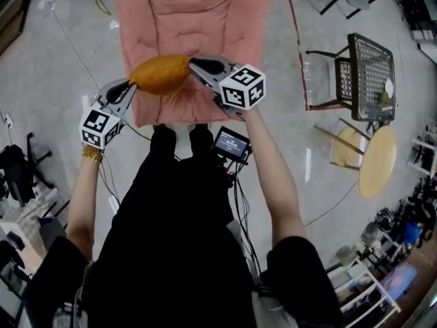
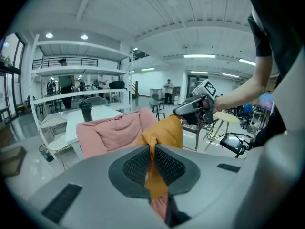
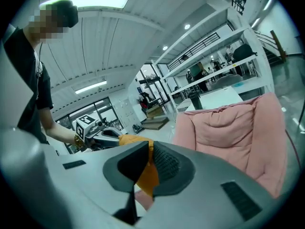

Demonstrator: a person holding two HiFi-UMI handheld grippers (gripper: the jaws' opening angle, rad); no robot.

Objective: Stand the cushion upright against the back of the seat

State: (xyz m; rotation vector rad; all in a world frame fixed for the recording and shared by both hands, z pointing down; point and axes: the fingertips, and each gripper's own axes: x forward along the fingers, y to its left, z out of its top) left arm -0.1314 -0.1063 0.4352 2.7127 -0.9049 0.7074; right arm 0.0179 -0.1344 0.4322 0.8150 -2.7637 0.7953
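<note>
An orange cushion (image 1: pixel 160 74) hangs in the air over the front of the pink padded seat (image 1: pixel 191 12), held at both ends. My left gripper (image 1: pixel 130 86) is shut on its left end, and orange fabric is pinched between the pads in the left gripper view (image 2: pixel 152 162). My right gripper (image 1: pixel 193 63) is shut on the right end, where the cushion's fabric (image 3: pixel 148 175) sits squeezed between the pads. Each gripper view also shows the other gripper across the cushion. The seat's tall back (image 3: pixel 228 128) rises behind.
A black wire chair (image 1: pixel 369 74) and a round wooden table (image 1: pixel 379 159) stand to the right on the grey floor. A small monitor (image 1: pixel 232 144) hangs at the person's waist. A white table (image 2: pixel 95 113) stands behind the seat. Cables run across the floor.
</note>
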